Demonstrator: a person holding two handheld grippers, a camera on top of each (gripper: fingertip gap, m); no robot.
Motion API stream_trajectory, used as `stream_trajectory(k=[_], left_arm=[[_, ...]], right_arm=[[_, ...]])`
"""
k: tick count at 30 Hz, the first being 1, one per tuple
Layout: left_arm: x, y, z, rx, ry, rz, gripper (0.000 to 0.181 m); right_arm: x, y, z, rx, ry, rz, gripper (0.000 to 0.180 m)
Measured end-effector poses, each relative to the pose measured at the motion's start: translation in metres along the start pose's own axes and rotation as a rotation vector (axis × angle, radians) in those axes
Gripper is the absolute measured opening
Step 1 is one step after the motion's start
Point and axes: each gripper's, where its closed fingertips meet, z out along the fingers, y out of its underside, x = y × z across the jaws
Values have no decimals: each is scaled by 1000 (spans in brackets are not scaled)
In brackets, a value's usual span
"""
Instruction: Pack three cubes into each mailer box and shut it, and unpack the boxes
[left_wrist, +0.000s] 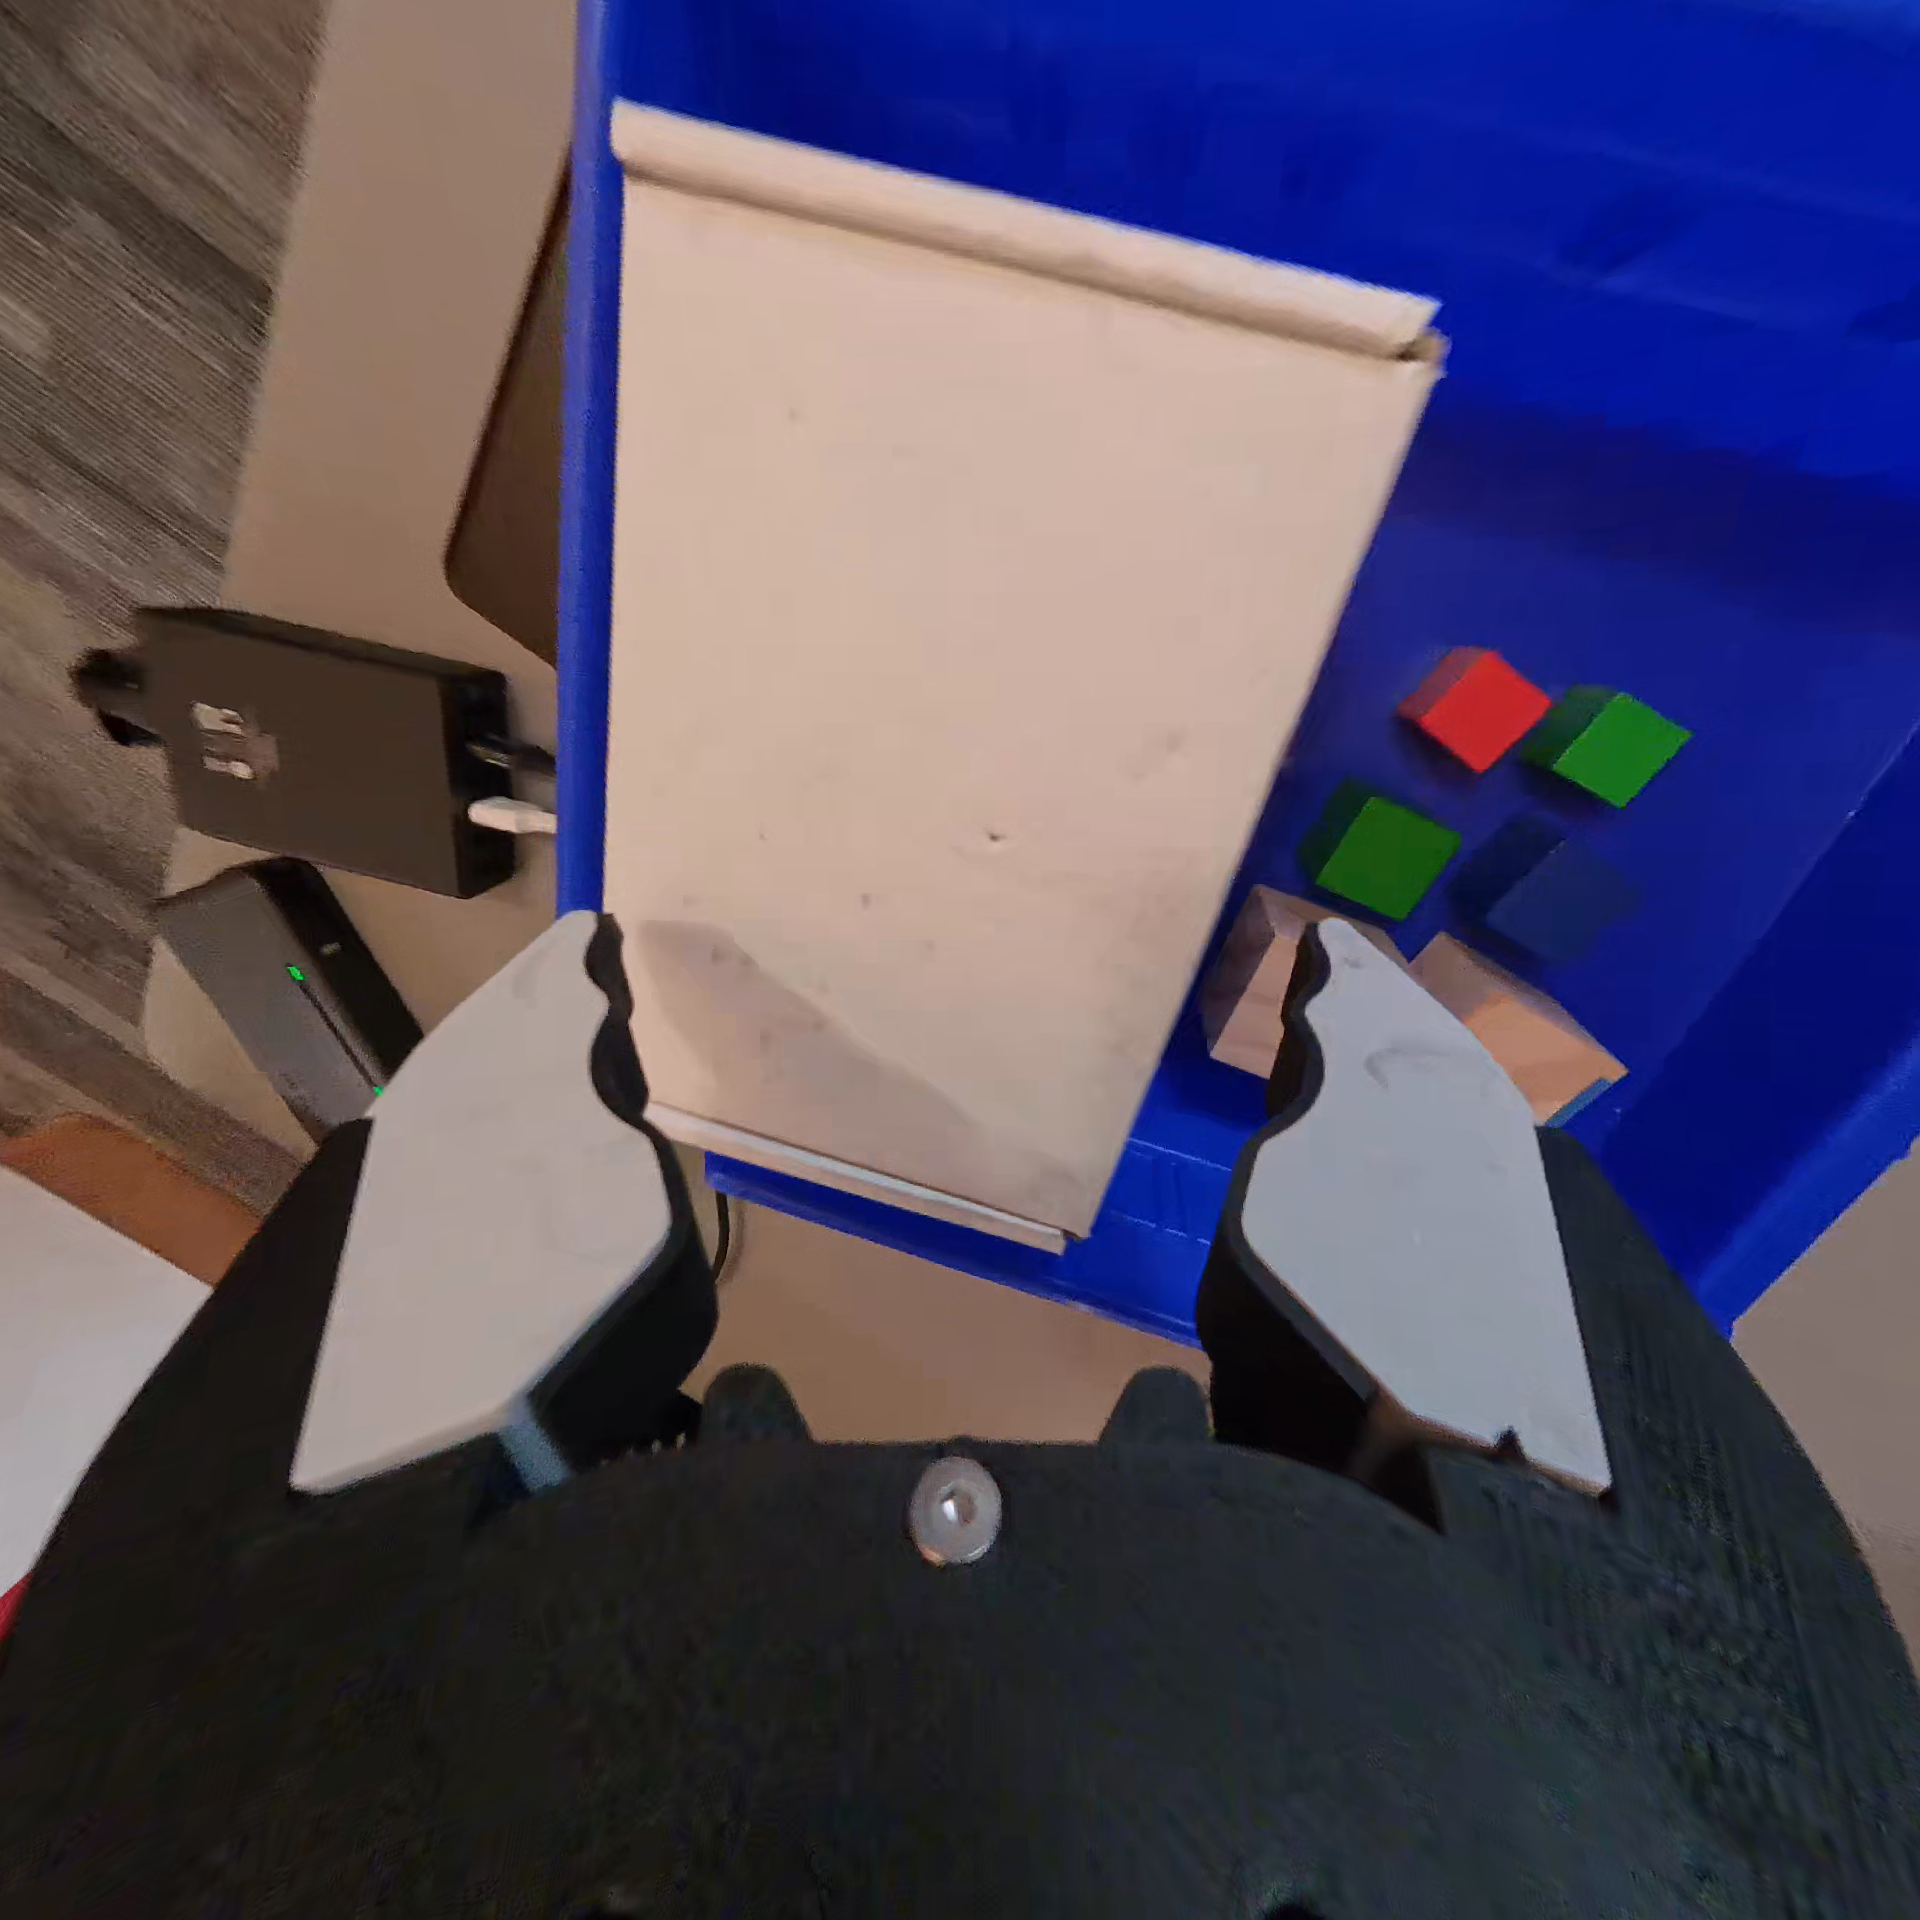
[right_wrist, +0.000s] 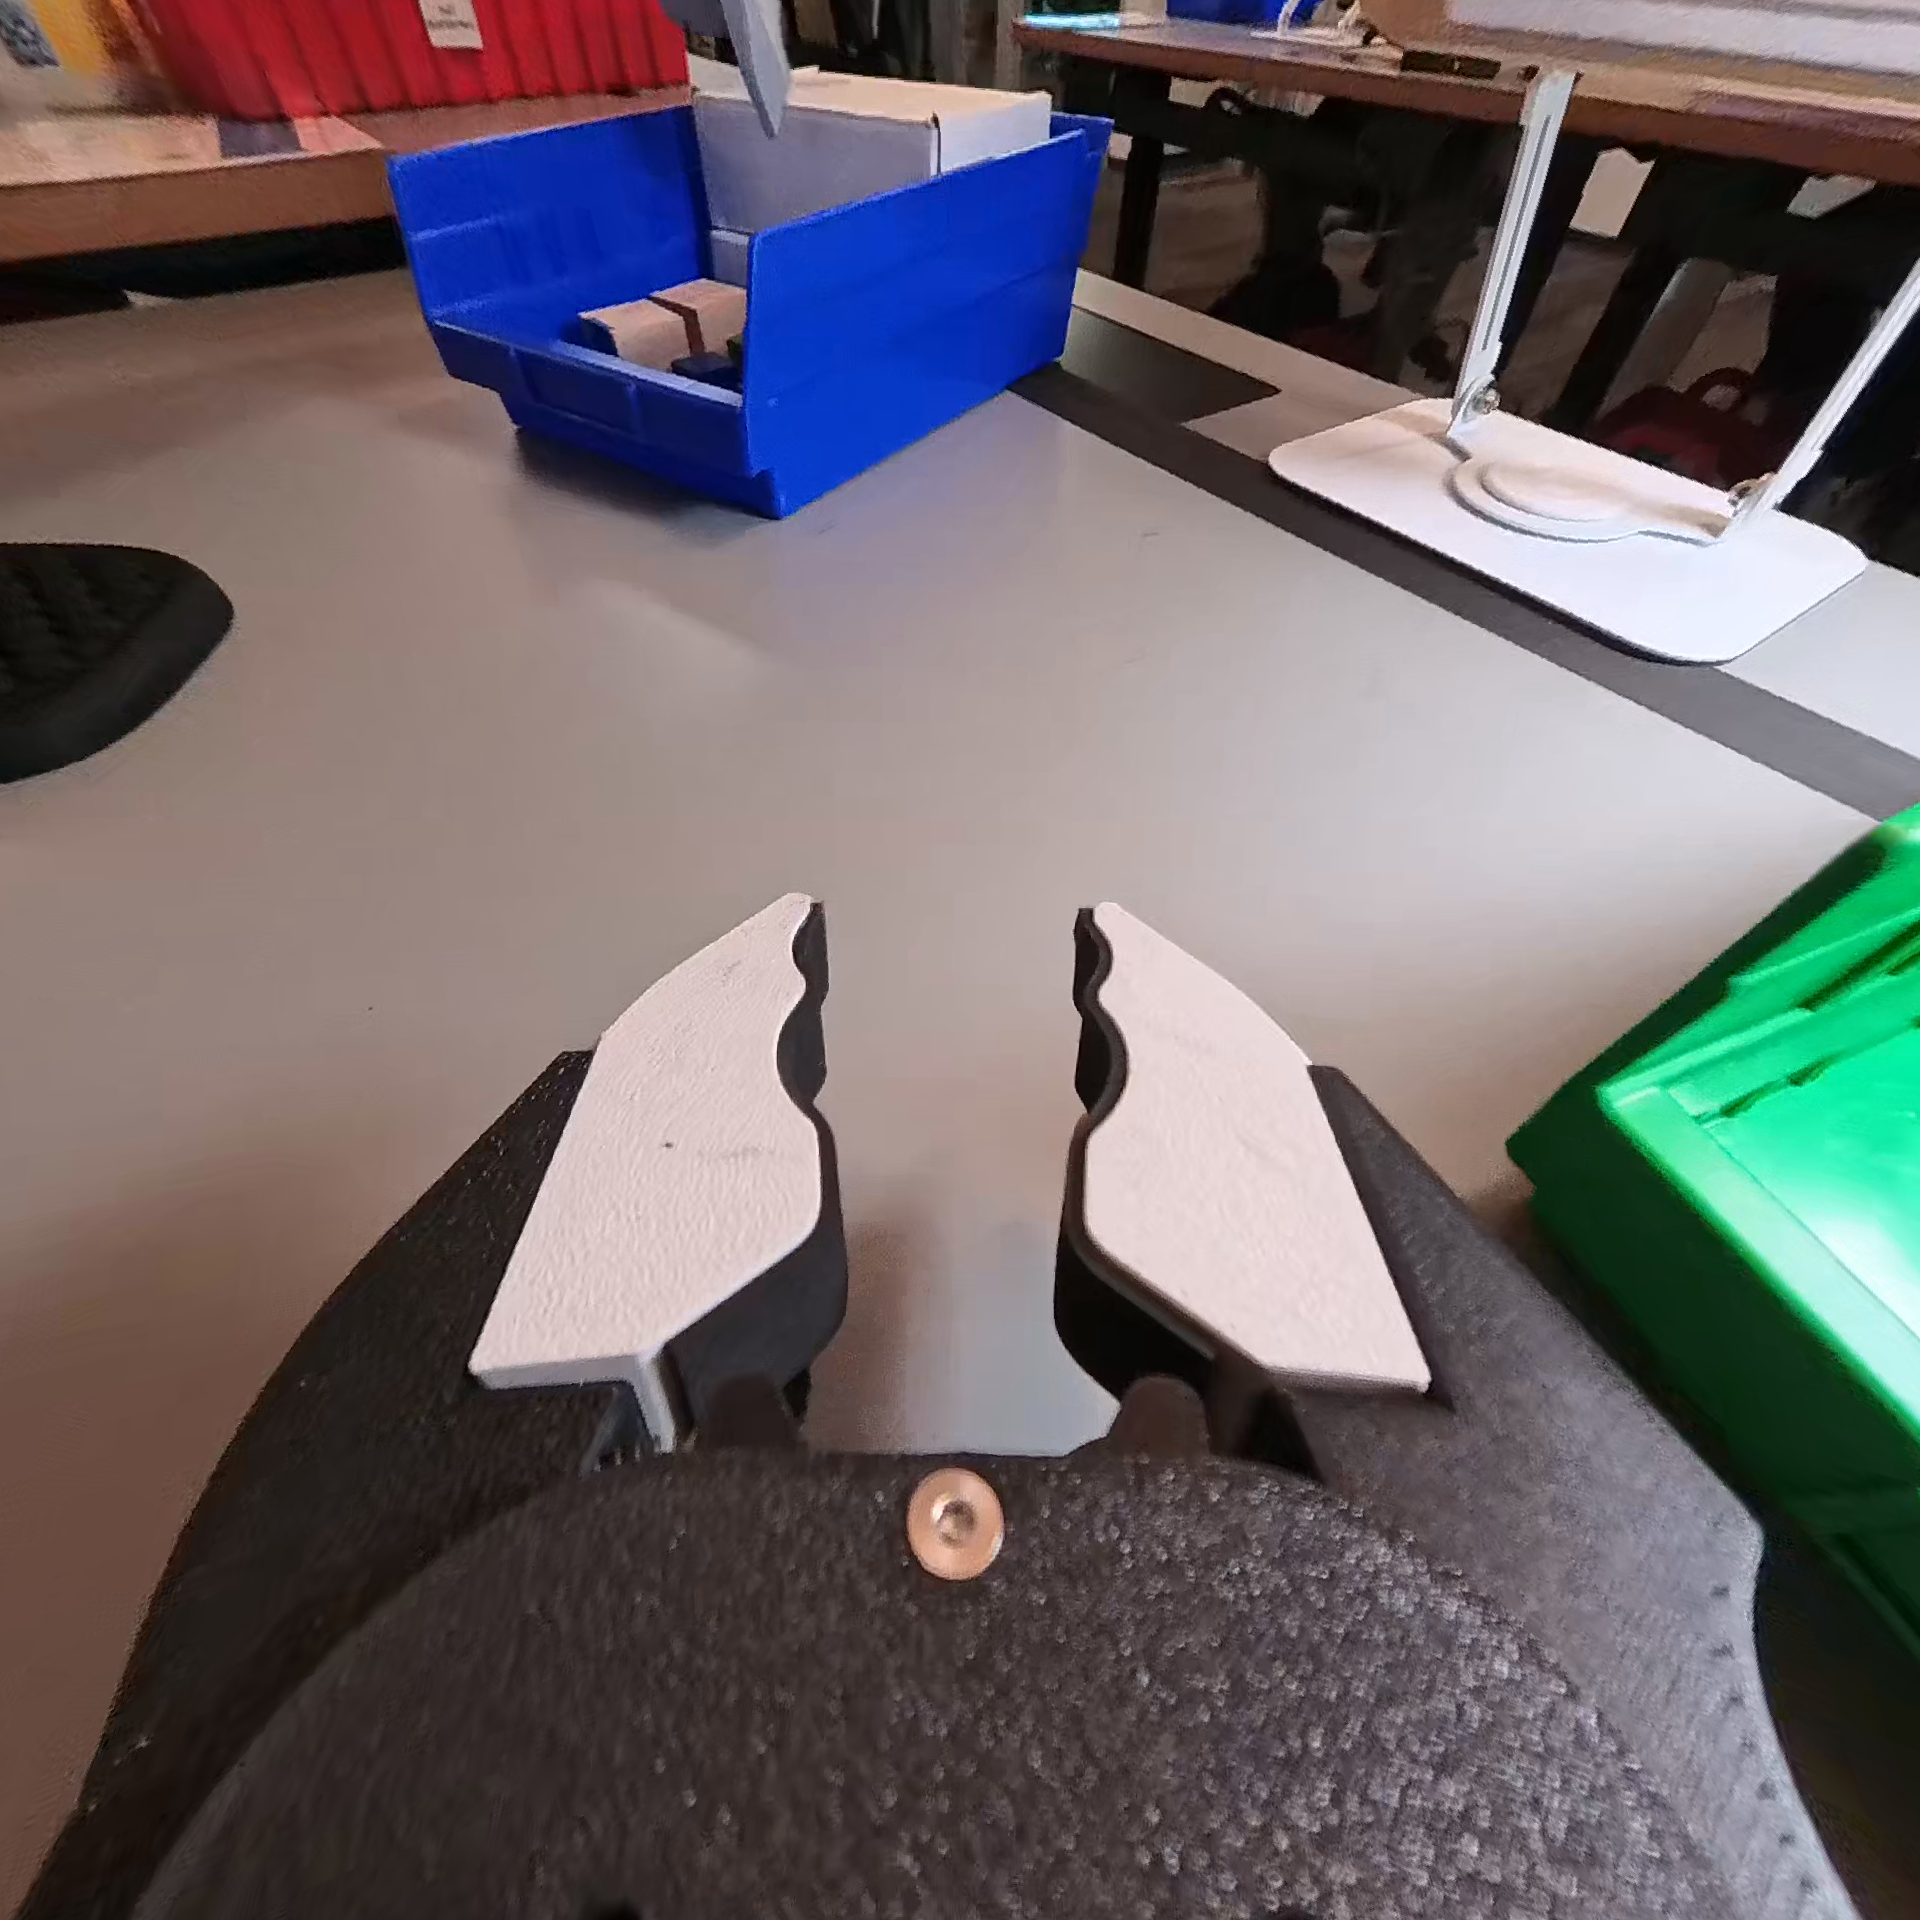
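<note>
The mailer box (left_wrist: 966, 665) lay shut inside the blue bin (left_wrist: 1558, 312), filling its left part, its near end reaching the bin's low front lip. Beside it on the bin floor sat 6 loose cubes: a red cube (left_wrist: 1475, 707), 2 green cubes (left_wrist: 1382, 857), a dark blue cube (left_wrist: 1548, 894) and 2 plain wood cubes (left_wrist: 1507, 1013), clustered close together, some touching.

The left gripper (left_wrist: 956, 966) hung over the box's near end with its jaws spread wide and nothing pinched; one tip stood at the box's left edge, the other over a wood cube. The right gripper (right_wrist: 951, 925) rested low over the grey table (right_wrist: 520, 727), well apart from the bin, jaws parted and empty. From that side the box looked to stand tall in the bin, and whether a second box sat behind it could not be told.

Judging progress: whether the shut box held cubes was hidden. With 6 cubes loose, either packing had barely begun or an unpacking was mostly through. The spread left jaws suggested the box was about to be gripped or had just been let go. Most of the task seemed left.

A green bin (right_wrist: 1766, 1195) sat at the right edge, a white stand (right_wrist: 1558, 520) farther off, and black devices (left_wrist: 322, 748) left of the blue bin.
</note>
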Motion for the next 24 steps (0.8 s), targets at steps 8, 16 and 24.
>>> stream_trajectory(k=[8, 16, 24], left_arm=[[-11, 3, 22, -130, 55, 40, 124], [0, 10, 19, -133, -6, 85, 122], [22, -2, -43, 66, -69, 77, 121]], right_arm=[[4, 5, -1, -11, -9, 27, 43], [-3, 3, -3, -1, -17, 11, 41], [-14, -5, -7, 23, -21, -39, 40]])
